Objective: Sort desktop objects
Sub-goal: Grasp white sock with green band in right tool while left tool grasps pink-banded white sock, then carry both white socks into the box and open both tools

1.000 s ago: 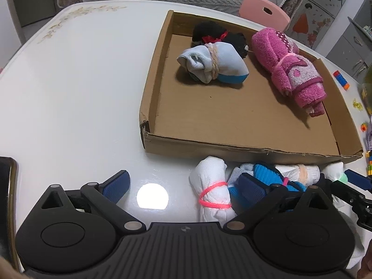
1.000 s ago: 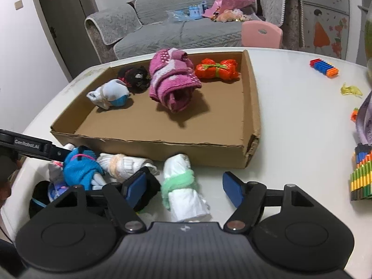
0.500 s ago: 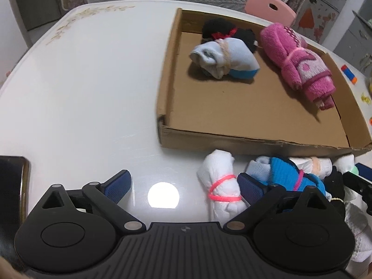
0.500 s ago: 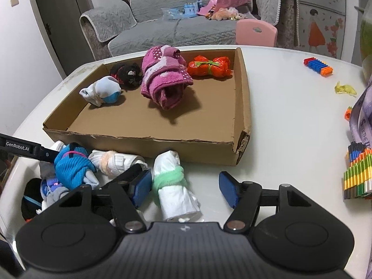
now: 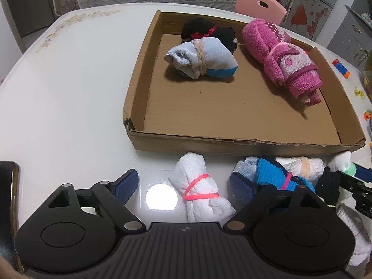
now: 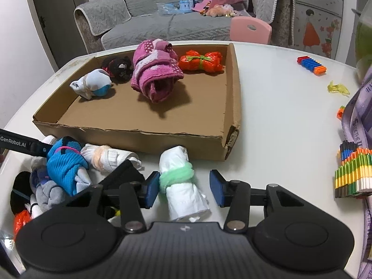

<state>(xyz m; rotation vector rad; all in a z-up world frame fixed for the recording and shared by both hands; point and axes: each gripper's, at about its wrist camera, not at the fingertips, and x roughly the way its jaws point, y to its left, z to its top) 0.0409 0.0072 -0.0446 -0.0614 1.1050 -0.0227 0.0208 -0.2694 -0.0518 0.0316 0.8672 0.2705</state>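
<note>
Both sets of tongs are closing in since the earlier frames. My right gripper [image 6: 183, 189] is narrowing around the white roll with the green band [image 6: 180, 181]; its left pad is touching or nearly touching the green band, the right pad is still clear of it, so no grip yet. My left gripper [image 5: 183, 184] is still wide, narrowing a little, straddling the white roll with the pink band [image 5: 200, 191]; neither pad is pressing. Its right pad is sitting against the blue sock bundle [image 5: 270, 174], I think, though the view is cramped there.

Both rolls are lying on the white table [image 5: 69, 93] just in front of the cardboard tray [image 5: 232, 145], not in it. The tray is already holding the pale blue sock roll [image 5: 204, 58], the black bundle [image 5: 209, 32], the pink towel roll [image 5: 281, 58] and the orange bundle [image 6: 201, 61].

To do this well, I am centring the right jaws on the green band, where the roll is firmest, and closing until both pads bite. On the left I am shifting away from the blue bundle first, so I am not dragging two things. Then lifting clear over the tray's front wall and setting down in the bare middle.
</note>
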